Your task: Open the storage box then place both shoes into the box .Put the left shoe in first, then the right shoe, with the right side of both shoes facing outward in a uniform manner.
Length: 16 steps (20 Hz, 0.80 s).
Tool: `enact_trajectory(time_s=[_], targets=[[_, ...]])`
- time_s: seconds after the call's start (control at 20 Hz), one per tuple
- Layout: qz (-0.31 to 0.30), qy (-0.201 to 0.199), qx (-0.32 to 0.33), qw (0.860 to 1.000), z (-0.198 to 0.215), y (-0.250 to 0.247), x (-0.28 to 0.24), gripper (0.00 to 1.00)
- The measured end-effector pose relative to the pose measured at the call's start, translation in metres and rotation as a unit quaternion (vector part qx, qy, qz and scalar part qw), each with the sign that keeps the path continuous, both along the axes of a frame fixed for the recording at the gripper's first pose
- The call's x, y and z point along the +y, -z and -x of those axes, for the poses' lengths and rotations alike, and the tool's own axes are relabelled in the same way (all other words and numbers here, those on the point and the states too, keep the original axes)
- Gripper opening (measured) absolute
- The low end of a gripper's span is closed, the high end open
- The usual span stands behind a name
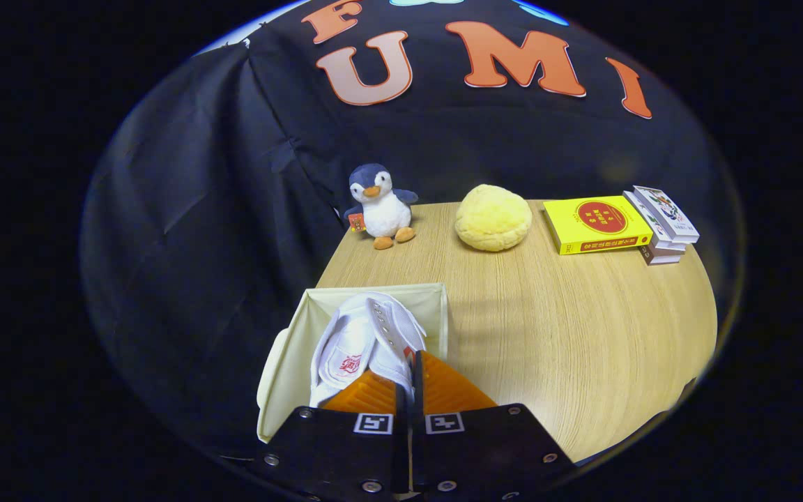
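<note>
Gripper seen with fingers pressed nearly together, pinching edge of white canvas shoe. Shoe held just ahead of fingertips, hanging inside open cream fabric storage box at near-left corner of light wooden table. Well beyond fingers: plush penguin toy, round yellow bun-shaped cushion, yellow book just beside small stack of white books.
</note>
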<state>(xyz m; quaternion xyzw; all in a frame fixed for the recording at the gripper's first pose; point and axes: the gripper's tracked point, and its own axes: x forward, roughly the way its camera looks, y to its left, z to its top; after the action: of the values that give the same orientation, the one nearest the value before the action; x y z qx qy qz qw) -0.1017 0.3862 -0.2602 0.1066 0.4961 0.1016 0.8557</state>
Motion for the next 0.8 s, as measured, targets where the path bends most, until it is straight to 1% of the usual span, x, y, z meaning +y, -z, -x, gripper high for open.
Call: enact_trajectory(time_s=[0.2, 0.35, 0.4, 0.5, 0.55, 0.6, 0.7, 0.8], targets=[[0.035, 0.014, 0.021, 0.999, 0.005, 0.019, 0.002, 0.03], [0.038, 0.010, 0.029, 0.999, 0.003, 0.034, 0.010, 0.05], [0.032, 0.001, 0.030, 0.999, 0.005, 0.036, 0.016, 0.10], [0.021, -0.029, 0.038, 0.999, 0.014, 0.034, 0.025, 0.18], [0.001, -0.037, 0.027, 0.999, 0.013, 0.025, 0.032, 0.19], [-0.016, -0.043, 0.013, 0.999, 0.011, 0.015, 0.036, 0.24], [-0.034, -0.053, -0.007, 0.998, 0.006, -0.004, 0.034, 0.29], [-0.042, -0.053, -0.024, 0.997, 0.001, -0.021, 0.024, 0.34]])
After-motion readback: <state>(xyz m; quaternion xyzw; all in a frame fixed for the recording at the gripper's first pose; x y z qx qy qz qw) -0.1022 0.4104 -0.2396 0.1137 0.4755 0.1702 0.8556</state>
